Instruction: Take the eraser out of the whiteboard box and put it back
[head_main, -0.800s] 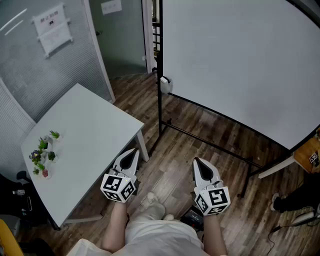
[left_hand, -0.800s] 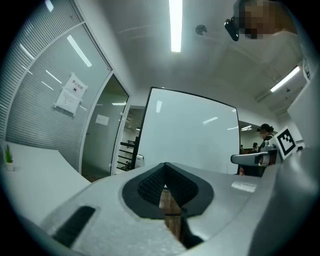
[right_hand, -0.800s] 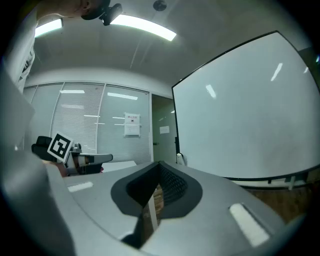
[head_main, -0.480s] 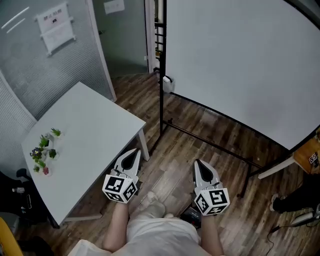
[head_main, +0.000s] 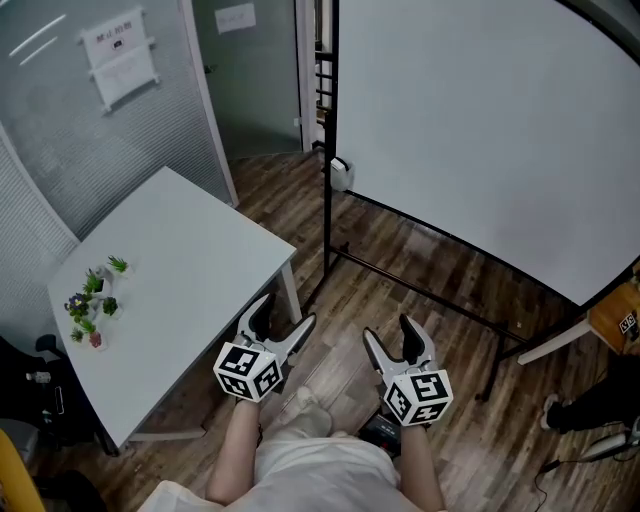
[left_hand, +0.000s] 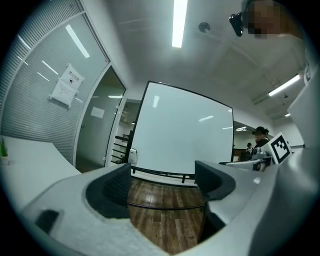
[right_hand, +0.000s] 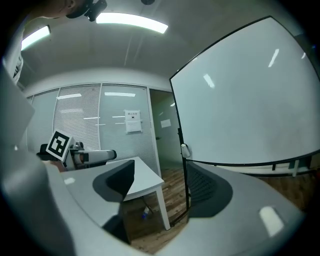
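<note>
left gripper (head_main: 285, 316): jaws wide, nothing between | whiteboard box (head_main: 340, 173): at the left edge of the whiteboard (head_main: 480, 130), well ahead, between my two grippers; eraser probably inside, too small to see | right gripper (head_main: 390, 333): jaws wide, empty, I judge it better lined up

The left gripper (head_main: 285, 312) sits at lower centre-left of the head view and the right gripper (head_main: 390, 332) at lower centre-right. They are side by side and apart, both pointing toward the top of the frame and roughly level. Each has its jaws spread wide with nothing between them. The left forearm (head_main: 232, 440) and the right forearm (head_main: 422, 465) run down to the bottom edge.
</note>
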